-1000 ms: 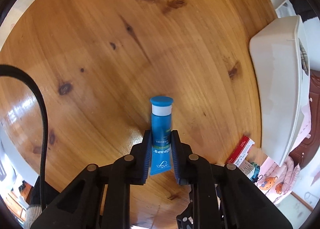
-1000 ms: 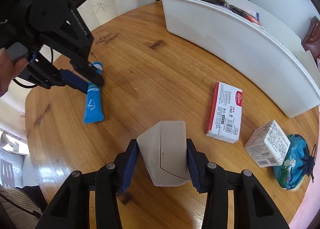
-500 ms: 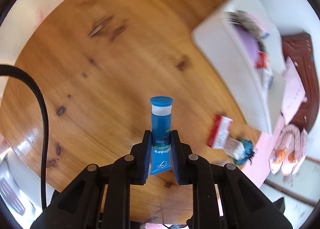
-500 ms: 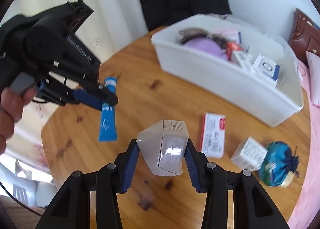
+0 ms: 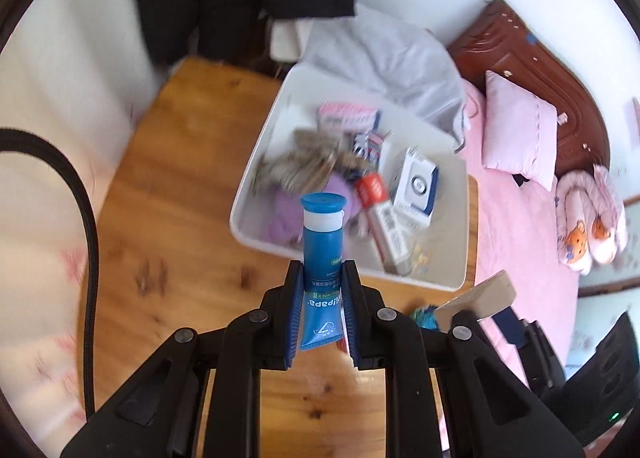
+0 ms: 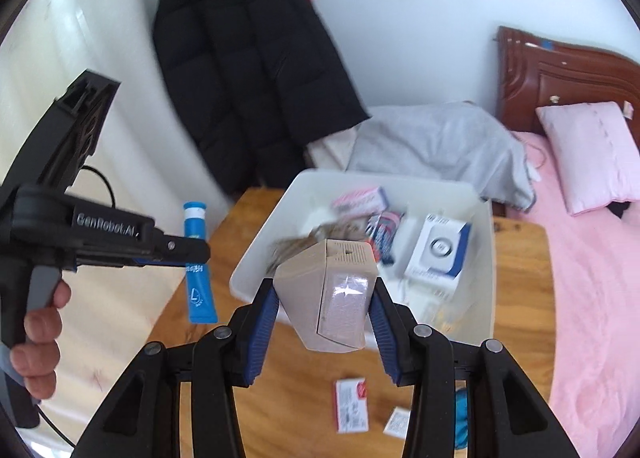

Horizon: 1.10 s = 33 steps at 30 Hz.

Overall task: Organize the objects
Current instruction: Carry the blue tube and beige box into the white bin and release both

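Left claw [image 5: 320, 312] pinches blue tube [image 5: 320, 254], right claw [image 6: 322, 312] pinches beige box [image 6: 332, 298], both above counter [image 6: 520, 286] near white bin [image 6: 256, 262]; blurred view, so probably carry over rim before releasing.

The left gripper [image 5: 322, 310] points steeply down, its 2 jaws clamped on a blue tube [image 5: 321, 254]. A hand [image 6: 38, 342] grips its handle. The right gripper [image 6: 324, 310] pinches a beige box [image 6: 332, 298], tilted downward.

Left tongs [image 6: 196, 254] body – "GenRobot.AI"; blue tube [image 5: 320, 258] – "papa".
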{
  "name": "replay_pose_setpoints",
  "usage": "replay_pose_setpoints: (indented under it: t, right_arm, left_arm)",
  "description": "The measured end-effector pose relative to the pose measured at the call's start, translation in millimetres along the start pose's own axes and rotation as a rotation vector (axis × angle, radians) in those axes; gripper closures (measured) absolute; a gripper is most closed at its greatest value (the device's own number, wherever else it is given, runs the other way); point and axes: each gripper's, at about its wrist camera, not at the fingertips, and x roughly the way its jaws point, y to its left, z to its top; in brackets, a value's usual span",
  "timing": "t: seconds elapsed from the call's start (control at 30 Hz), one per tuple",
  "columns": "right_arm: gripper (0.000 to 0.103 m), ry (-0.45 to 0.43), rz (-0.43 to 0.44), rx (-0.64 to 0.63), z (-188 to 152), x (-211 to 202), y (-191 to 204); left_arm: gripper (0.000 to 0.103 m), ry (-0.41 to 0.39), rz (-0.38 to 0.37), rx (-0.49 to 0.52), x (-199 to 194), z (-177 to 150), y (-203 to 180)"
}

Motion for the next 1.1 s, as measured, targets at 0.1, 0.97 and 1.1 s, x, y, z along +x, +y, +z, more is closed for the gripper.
replay_pose_setpoints:
  t: [0.1,0.97,1.1]
  right_arm:
    - [0.057,-0.025,-0.049,0.054,23.2,2.8,-13.3]
    - [0.037,0.141,-0.237,0.254,-7.3,90.4,-74.4]
    - [0.037,0.141,-0.239,0.254,-12.7,87.7,-69.8]
  left_arm:
    - [0.083,-0.027,0.009,0.079,10.7,26.8,-16.1]
    - [0.03,0.094,0.203,0.34,123.9,122.3,-12.5]
    - [0.026,0.116,0.201,0.34,121.5,119.8,-7.6]
